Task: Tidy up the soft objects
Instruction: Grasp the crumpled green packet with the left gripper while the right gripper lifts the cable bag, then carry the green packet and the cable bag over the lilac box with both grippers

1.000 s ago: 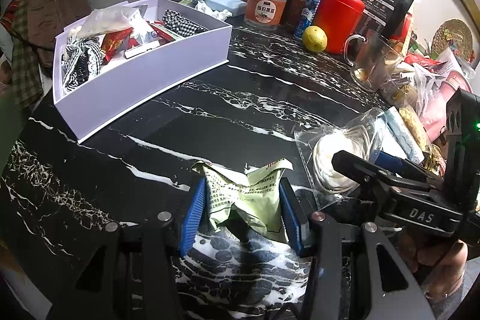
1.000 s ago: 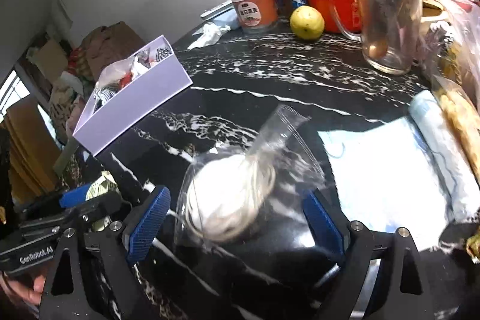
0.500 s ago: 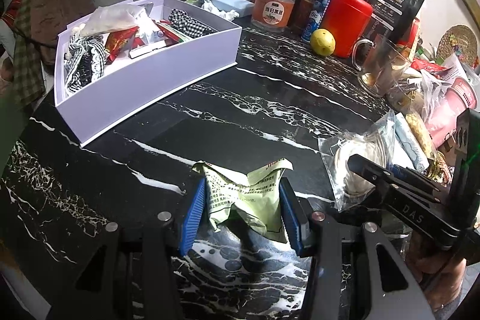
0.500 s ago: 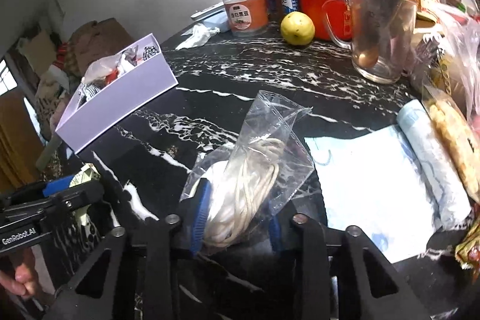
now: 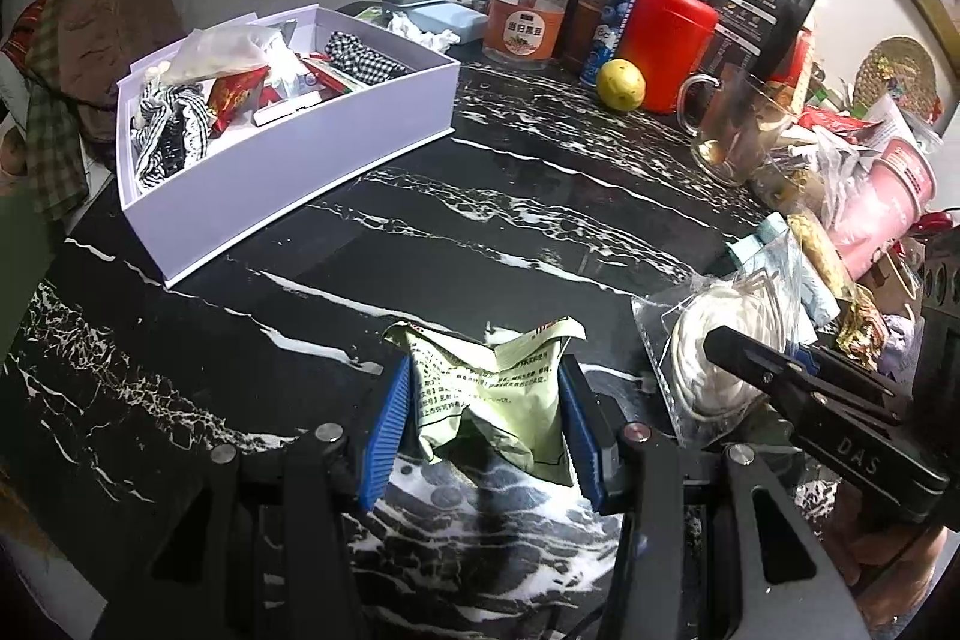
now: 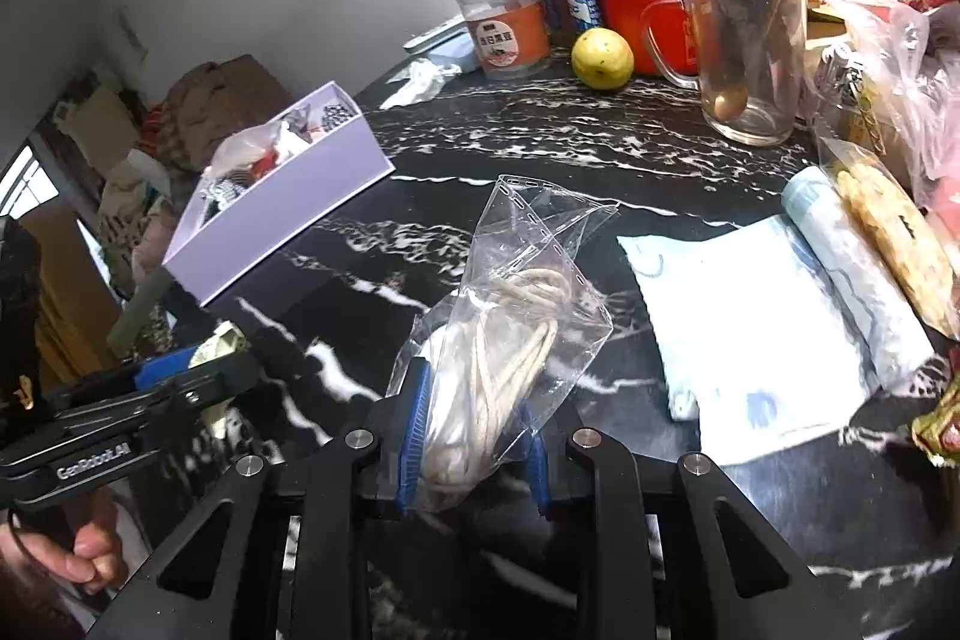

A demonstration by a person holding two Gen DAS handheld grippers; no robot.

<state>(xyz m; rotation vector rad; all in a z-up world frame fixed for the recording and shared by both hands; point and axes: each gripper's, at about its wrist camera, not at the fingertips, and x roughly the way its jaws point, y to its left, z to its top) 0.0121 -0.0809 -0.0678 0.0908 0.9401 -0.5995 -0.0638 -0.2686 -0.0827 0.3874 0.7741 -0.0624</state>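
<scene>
Care matters on the carry to the box (image 5: 288, 172): lift both loads clear of its near wall and release inside, not on the rim. Left claw (image 5: 483, 412) is clamped on the green packet (image 5: 486, 388), just above the worktop (image 5: 480, 232); right claw (image 6: 474, 424) is clamped on the rope bag (image 6: 510, 328), box well ahead-left.

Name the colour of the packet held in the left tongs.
Pale green packet with dark print, clearest in the left wrist view.

We see a crumpled pale green packet (image 5: 489, 394) pinched upright between blue pads, and a clear bag of coiled white cord (image 6: 498, 340) likewise pinched, its open end tilted up; a white box (image 5: 288, 160) holds mixed soft items
</scene>
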